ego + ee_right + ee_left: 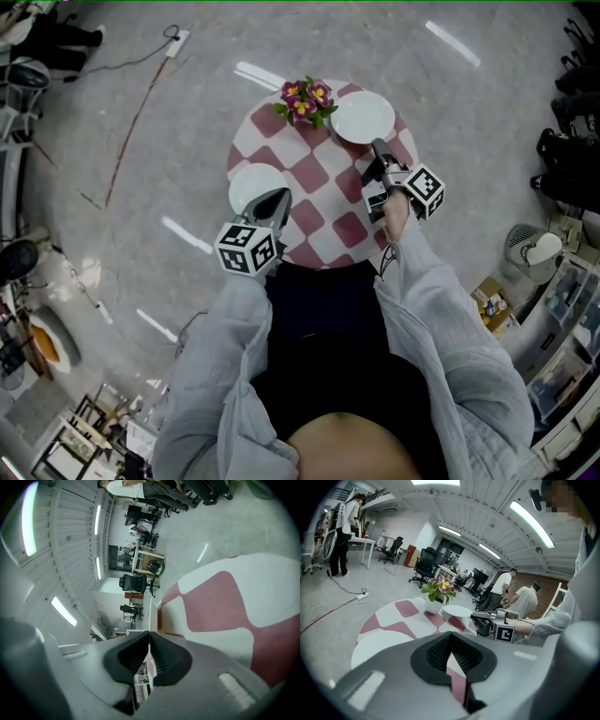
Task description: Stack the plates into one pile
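Left tongs [280,195] shut, empty; right tongs [378,147] reach forward, clamped seemingly on a plate [363,117].

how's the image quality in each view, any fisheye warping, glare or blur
Head view: sharp, evenly lit, ceiling lights glare as streaks on the floor. Left gripper view: strong fisheye, dark round corners. Right gripper view: rolled sideways, light strip blown out, table edge bent.
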Demonstrator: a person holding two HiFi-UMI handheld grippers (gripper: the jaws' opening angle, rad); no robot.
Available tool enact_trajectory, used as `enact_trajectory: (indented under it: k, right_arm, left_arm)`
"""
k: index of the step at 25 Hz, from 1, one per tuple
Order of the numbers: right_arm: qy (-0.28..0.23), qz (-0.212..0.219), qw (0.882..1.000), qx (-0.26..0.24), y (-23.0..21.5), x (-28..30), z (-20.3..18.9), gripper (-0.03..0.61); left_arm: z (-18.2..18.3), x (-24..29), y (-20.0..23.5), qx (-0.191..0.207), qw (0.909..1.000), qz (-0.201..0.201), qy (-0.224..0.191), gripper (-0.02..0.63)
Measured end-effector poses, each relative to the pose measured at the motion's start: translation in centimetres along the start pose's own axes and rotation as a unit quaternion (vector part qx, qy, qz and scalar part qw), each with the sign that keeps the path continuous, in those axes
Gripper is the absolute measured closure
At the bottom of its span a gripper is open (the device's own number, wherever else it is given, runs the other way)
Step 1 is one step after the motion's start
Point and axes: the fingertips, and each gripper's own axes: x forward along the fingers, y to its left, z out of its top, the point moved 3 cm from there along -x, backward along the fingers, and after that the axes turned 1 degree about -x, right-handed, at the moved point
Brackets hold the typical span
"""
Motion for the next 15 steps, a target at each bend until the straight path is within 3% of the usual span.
enact_trajectory:
  k: [5,15]
  right_arm:
    - [-0.005,0.04,0.999,-0.017,2.2,-0.5,-0.3,0.56]
    - [-0.027,0.071,0.997,-0.03,4.1,-4.2,-1.6,0.56]
  left_arm:
    - [0.0,-0.9,0.2,0.003,1.0,-0.005,-0.003,0.602]
    - [-0.4,-3.1,0.6,0.02,0.9996,-0.022,-0.001,0.603]
